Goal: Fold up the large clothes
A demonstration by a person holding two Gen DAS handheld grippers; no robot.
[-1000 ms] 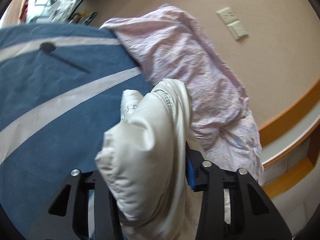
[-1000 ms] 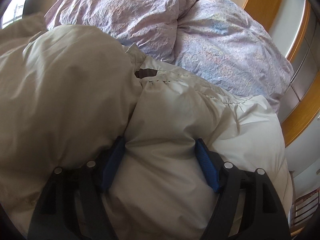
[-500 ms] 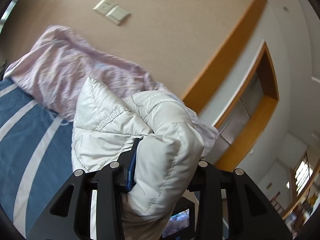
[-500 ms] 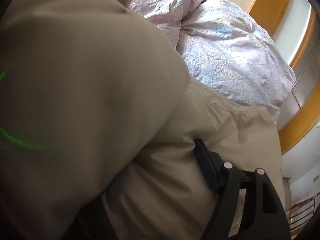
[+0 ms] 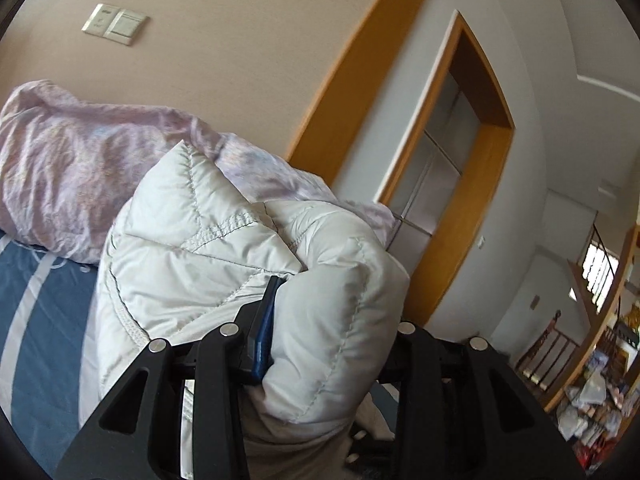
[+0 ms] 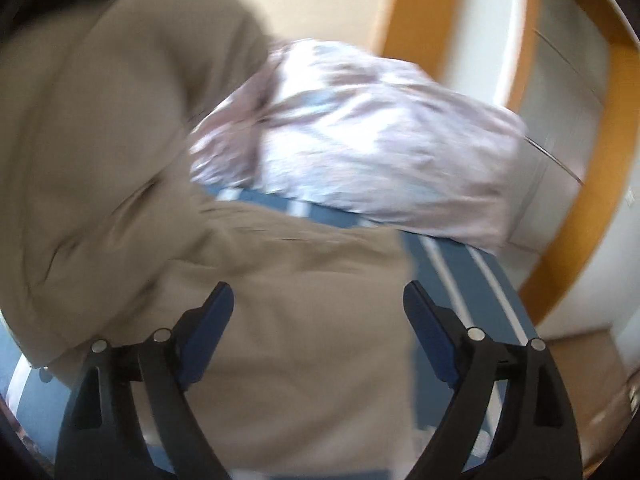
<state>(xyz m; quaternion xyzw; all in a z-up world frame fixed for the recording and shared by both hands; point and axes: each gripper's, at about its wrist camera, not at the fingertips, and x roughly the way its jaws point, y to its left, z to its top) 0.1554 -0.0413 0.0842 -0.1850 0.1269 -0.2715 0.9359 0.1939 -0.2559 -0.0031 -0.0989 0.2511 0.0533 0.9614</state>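
While my left gripper (image 5: 332, 340) clamps a fat fold of the white jacket (image 5: 224, 240), I've swung it up off the bed (image 5: 44, 300): the view now takes in wall, the switch plate (image 5: 116, 24) and a wooden door frame (image 5: 472, 184), with the pink duvet (image 5: 76, 168) low at the left. One blue pad bites into the quilting; the other is buried behind the bulge. Compare a second ago, when this same camera looked down across the blue striped sheet and the jacket hung as a narrow bundle between the jaws. So the garment is lifted and turned over, and I'd judge I'm carrying one side across for a fold.

Over to the right wrist, and it's blurry. My right gripper (image 6: 318, 328) has just let its jaws spread: both blue pads stand clear, with the jacket (image 6: 280, 300), tan in this light, lying slack between and beneath them, not pinched. A second ago those pads were dug into puffy fabric on both sides, and the jacket filled the frame. Now a strip of the bed (image 6: 452, 264) shows beyond its edge, with the duvet (image 6: 360, 136) behind that, and more of the jacket rears up at the left.

My read: right has released its corner, left has the whole load, and right needs a fresh hold before the fold can be laid flat.
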